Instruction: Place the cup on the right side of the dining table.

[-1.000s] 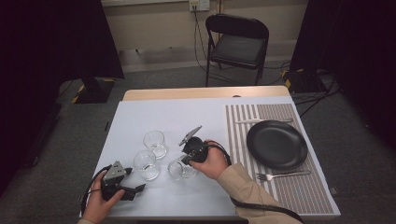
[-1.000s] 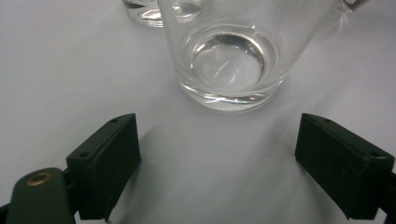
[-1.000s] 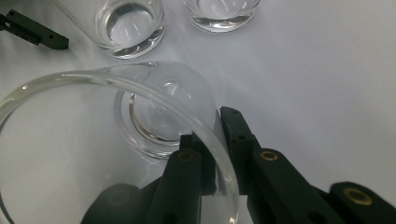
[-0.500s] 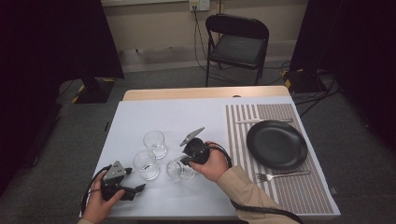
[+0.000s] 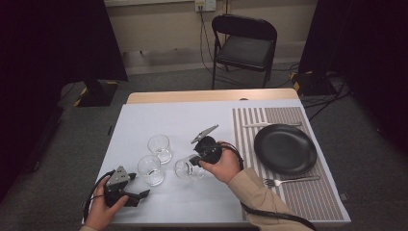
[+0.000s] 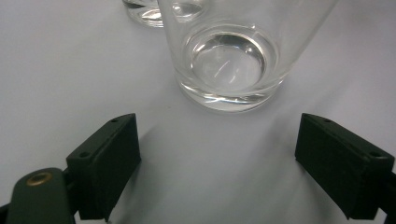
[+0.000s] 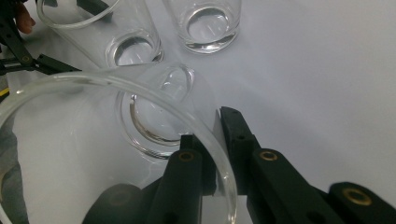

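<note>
Glass (image 5: 188, 168) nearest the striped placemat (image 5: 288, 173) stands on the white tabletop (image 5: 183, 120), its rim pinched between the closed jaws of the right hand-held gripper (image 7: 218, 154), one jaw inside the wall and one outside. Two more glasses stand just to its left: a middle glass (image 5: 150, 169) and a far glass (image 5: 159, 148). The left hand-held gripper (image 6: 219, 154) rests low with its jaws spread wide, empty, facing the middle glass. A black plate (image 5: 285, 148) and a fork (image 5: 291, 180) lie on the placemat.
</note>
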The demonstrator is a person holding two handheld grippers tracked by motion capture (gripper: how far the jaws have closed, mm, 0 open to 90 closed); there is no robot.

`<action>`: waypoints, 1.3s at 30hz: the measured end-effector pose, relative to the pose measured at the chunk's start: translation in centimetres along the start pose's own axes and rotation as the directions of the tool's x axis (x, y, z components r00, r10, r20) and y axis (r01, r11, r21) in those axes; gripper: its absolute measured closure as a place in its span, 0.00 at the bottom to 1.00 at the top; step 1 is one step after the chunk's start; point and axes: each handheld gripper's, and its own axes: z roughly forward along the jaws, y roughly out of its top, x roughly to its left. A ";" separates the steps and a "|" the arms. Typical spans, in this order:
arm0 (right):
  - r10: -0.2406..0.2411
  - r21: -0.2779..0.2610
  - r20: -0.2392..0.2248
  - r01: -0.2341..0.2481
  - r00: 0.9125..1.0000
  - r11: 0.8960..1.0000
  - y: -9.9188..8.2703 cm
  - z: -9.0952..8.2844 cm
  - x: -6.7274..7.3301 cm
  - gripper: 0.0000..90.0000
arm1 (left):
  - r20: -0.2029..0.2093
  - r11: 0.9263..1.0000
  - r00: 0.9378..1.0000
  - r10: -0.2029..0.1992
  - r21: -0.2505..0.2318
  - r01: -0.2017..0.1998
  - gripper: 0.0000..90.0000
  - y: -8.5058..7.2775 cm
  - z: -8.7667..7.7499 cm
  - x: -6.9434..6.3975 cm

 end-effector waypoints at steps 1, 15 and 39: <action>0.000 0.000 0.000 0.000 1.000 1.000 0.0 0.0 0.0 0.95 | 0.000 1.000 1.000 0.000 0.000 0.000 0.15 0.0 0.0 0.0; 0.024 -0.001 0.005 -0.024 1.000 1.000 -0.1 -1.0 -0.7 0.95 | 0.000 1.000 1.000 0.000 0.000 0.000 0.15 0.0 0.0 0.0; 0.060 -0.015 0.038 -0.060 0.997 0.998 -0.6 -2.9 -2.1 0.95 | 0.000 1.000 1.000 0.000 0.000 0.000 0.15 0.0 0.0 0.0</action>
